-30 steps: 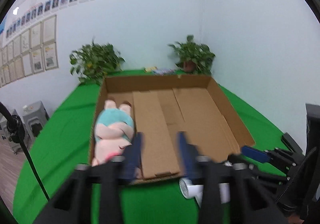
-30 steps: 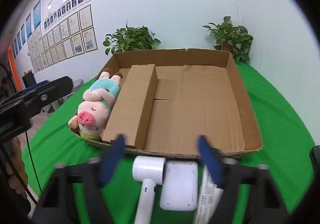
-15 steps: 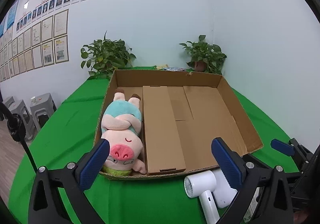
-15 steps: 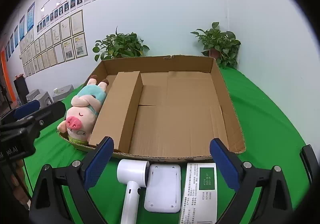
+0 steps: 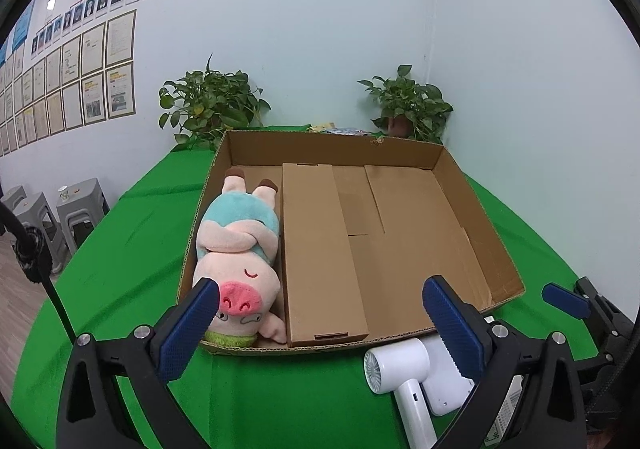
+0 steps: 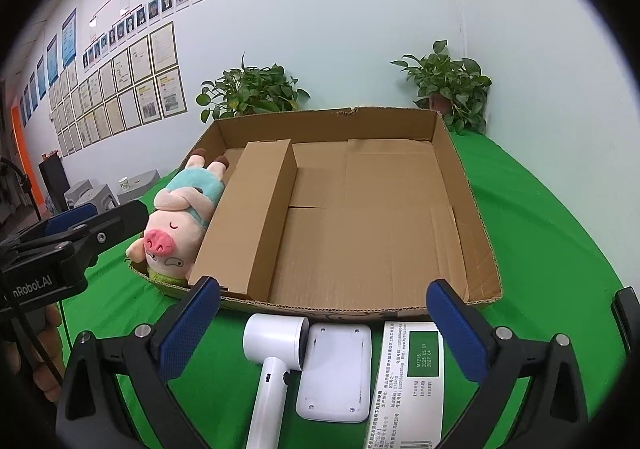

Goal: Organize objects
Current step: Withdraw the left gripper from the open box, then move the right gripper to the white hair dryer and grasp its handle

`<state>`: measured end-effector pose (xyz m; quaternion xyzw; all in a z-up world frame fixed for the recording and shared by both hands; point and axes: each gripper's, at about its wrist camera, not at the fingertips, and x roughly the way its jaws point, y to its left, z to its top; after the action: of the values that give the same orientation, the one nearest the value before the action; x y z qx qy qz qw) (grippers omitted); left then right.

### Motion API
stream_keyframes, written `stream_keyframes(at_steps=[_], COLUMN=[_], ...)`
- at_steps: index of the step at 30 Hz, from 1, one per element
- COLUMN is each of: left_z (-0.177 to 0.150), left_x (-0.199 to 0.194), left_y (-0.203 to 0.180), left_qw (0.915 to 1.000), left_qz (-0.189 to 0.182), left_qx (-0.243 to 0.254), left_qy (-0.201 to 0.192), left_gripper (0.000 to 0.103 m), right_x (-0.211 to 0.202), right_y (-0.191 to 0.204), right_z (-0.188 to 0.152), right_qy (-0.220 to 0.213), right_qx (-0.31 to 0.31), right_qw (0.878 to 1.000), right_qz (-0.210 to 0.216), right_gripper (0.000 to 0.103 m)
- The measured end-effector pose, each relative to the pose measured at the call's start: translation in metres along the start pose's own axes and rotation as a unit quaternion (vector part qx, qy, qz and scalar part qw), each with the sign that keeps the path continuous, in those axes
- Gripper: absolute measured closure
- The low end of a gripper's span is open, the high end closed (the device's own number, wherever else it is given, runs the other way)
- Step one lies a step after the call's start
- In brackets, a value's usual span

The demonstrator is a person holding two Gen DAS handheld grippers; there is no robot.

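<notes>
The left gripper [image 5: 320,305] is held wide open, with nothing in it. The right gripper [image 6: 322,307] has just been opened wide, and nothing is gripped. The toy pig [image 5: 240,261] is laid in the cardboard tray [image 5: 476,209]. The hair dryer [image 6: 272,345] is laid outside on the green cloth [image 6: 560,233].

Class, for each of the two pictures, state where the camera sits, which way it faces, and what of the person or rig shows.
Left wrist: on the open left gripper, facing the brown cardboard tray; right gripper at right edge.
Right wrist: on the open right gripper, above the white hair dryer; left gripper, hand at left.
Shared: tray, pink plush pig, dryer.
</notes>
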<state>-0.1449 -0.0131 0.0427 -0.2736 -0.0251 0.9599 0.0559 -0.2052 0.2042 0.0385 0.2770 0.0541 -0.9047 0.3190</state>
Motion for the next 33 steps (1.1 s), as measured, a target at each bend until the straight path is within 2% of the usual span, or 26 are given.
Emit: stream_keyframes(at_steps=[14,25,33], left_z=[-0.002,-0.009,-0.021], left_x=[0.010,0.006,0.011], left_y=[0.003,0.000,0.003], left_qw=[0.9996,0.9999,0.9998], left_qz=[-0.024,-0.015,-0.003], left_qx=[-0.007,0.005,0.007], left_qy=[0.010,0.006,0.020], left_gripper=[0.001,0.001,0.001], right_x=[-0.005,-0.006,-0.006], right_y=[0.002,0.003,0.002], right_z=[-0.004,-0.006,-0.010], right_qy=[-0.010,-0.015,-0.014], right_qx=[-0.005,-0.003,-0.001], right_qw=[1.000,1.000,1.000], right_qz=[0.010,0.000,-0.007], right_gripper=[0.000,0.000,0.000])
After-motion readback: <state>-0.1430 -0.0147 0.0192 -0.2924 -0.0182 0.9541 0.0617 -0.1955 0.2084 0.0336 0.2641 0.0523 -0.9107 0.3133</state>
